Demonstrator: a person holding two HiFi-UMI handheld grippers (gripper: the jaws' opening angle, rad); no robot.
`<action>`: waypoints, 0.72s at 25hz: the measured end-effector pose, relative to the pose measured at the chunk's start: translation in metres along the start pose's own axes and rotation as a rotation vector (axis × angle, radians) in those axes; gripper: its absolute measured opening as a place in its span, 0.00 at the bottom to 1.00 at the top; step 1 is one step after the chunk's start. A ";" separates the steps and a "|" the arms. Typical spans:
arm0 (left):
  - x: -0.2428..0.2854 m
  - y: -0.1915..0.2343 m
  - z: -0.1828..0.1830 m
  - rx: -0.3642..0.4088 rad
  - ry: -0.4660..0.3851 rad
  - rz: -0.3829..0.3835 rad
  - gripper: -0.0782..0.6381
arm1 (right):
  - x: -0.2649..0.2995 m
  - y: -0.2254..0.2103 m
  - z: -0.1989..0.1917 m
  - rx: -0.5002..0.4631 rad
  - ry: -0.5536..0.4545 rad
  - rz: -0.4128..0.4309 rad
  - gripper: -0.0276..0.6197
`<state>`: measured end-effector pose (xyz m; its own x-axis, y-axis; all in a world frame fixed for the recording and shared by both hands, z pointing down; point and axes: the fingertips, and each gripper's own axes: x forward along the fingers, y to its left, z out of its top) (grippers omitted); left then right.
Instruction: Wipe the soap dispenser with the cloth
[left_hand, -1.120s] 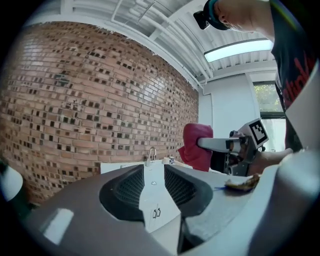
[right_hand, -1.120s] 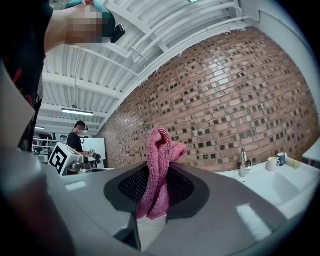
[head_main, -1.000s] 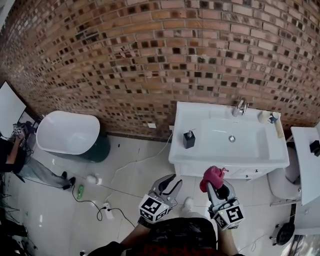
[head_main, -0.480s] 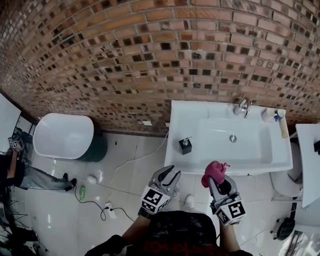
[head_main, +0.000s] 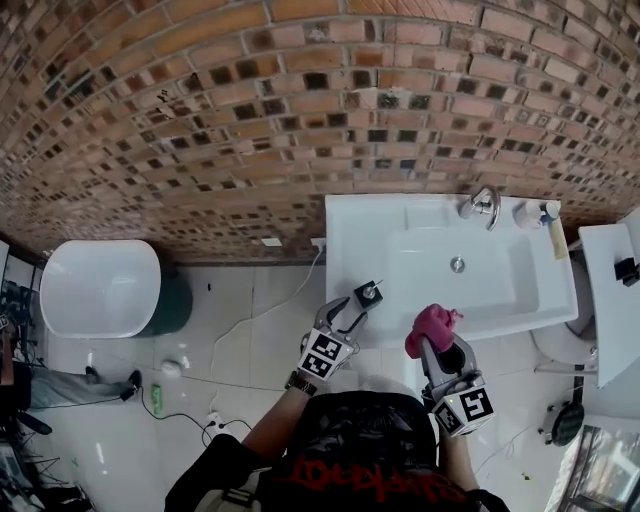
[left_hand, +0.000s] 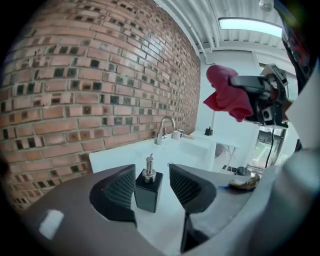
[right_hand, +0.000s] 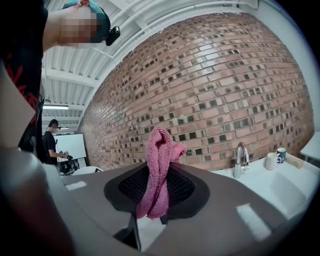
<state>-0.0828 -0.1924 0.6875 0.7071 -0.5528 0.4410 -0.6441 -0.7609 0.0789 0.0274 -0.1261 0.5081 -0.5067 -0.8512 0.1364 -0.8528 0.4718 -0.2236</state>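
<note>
The black soap dispenser (head_main: 367, 296) with a metal pump stands on the front left corner of the white washbasin (head_main: 345, 240). In the left gripper view the dispenser (left_hand: 148, 192) stands upright between the two pads. My left gripper (head_main: 350, 310) is opening, with a gap showing on both sides of the dispenser. My right gripper (head_main: 440, 350) is shut on a pink cloth (head_main: 432, 328) and hovers over the basin's front edge, right of the dispenser. In the right gripper view the cloth (right_hand: 159, 172) hangs bunched between the pads.
A tap (head_main: 484, 205) and two cups (head_main: 530, 213) stand at the back of the basin below the brick wall. A white tub (head_main: 100, 287) sits on the floor to the left. A white stand (head_main: 610, 290) is at the right. Cables lie on the tiles.
Both grippers have moved forward to the washbasin. The left one has dropped around the dispenser and its jaws stand wider. The cloth stays in the right gripper.
</note>
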 end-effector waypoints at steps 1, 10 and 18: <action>0.011 0.010 -0.004 0.003 0.015 -0.008 0.39 | 0.008 0.001 0.000 0.003 -0.003 0.000 0.18; 0.074 0.038 -0.013 0.062 0.107 -0.036 0.40 | 0.040 -0.009 -0.020 0.040 0.086 0.031 0.18; 0.085 0.028 0.012 0.005 0.085 -0.078 0.19 | 0.051 -0.043 -0.022 0.012 0.135 0.083 0.18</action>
<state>-0.0375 -0.2646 0.7165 0.7276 -0.4613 0.5077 -0.5865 -0.8023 0.1116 0.0352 -0.1850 0.5460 -0.5886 -0.7703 0.2452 -0.8060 0.5359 -0.2513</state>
